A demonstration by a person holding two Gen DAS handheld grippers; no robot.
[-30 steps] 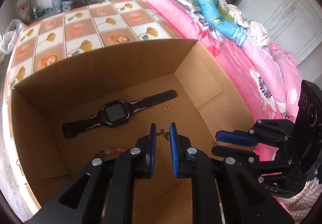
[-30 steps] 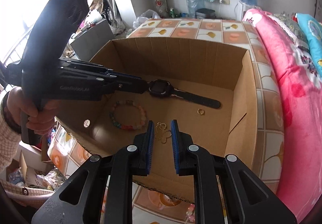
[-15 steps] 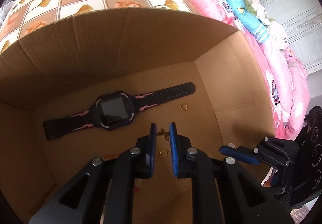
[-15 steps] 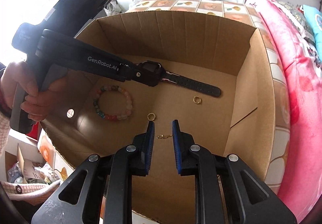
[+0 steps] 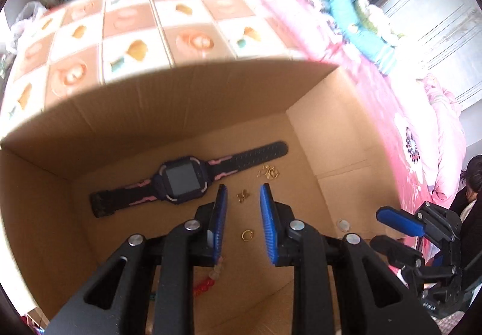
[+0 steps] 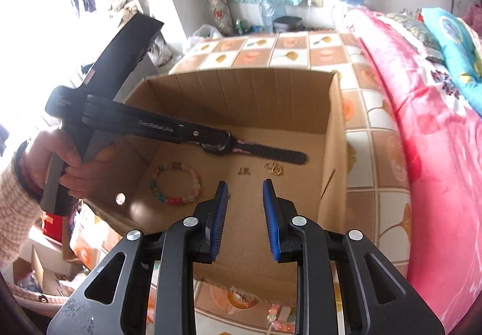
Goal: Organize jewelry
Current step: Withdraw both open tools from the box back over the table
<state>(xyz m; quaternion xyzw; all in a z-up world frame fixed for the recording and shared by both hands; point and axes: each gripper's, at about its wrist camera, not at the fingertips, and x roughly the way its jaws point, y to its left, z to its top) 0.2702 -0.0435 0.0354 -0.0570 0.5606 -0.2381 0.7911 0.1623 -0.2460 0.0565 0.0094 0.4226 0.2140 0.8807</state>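
An open cardboard box (image 5: 150, 112) (image 6: 334, 136) holds the jewelry. A black and pink watch (image 5: 183, 180) (image 6: 271, 154) lies on its floor. Small gold pieces lie near it: a cluster (image 5: 268, 172) (image 6: 274, 168), a small charm (image 5: 243, 196) (image 6: 243, 171) and a ring (image 5: 247, 234). A coloured bead bracelet (image 6: 176, 183) lies at the box's left; a few of its beads (image 5: 208, 280) show under my left fingers. My left gripper (image 5: 242, 199) is open and empty above the charm. My right gripper (image 6: 243, 195) is open and empty over the box's near side.
The box sits on a tile-patterned cloth (image 5: 135, 34) (image 6: 373, 154) beside a pink floral quilt (image 5: 406, 124) (image 6: 436, 124). The left gripper body (image 6: 135, 124) reaches into the box from the left. More beads (image 6: 280, 323) lie outside the box's near wall.
Both grippers have opened from nearly shut. The gold cluster and the charm now lie on the box floor beside the watch strap. Both grippers pulled back a little.
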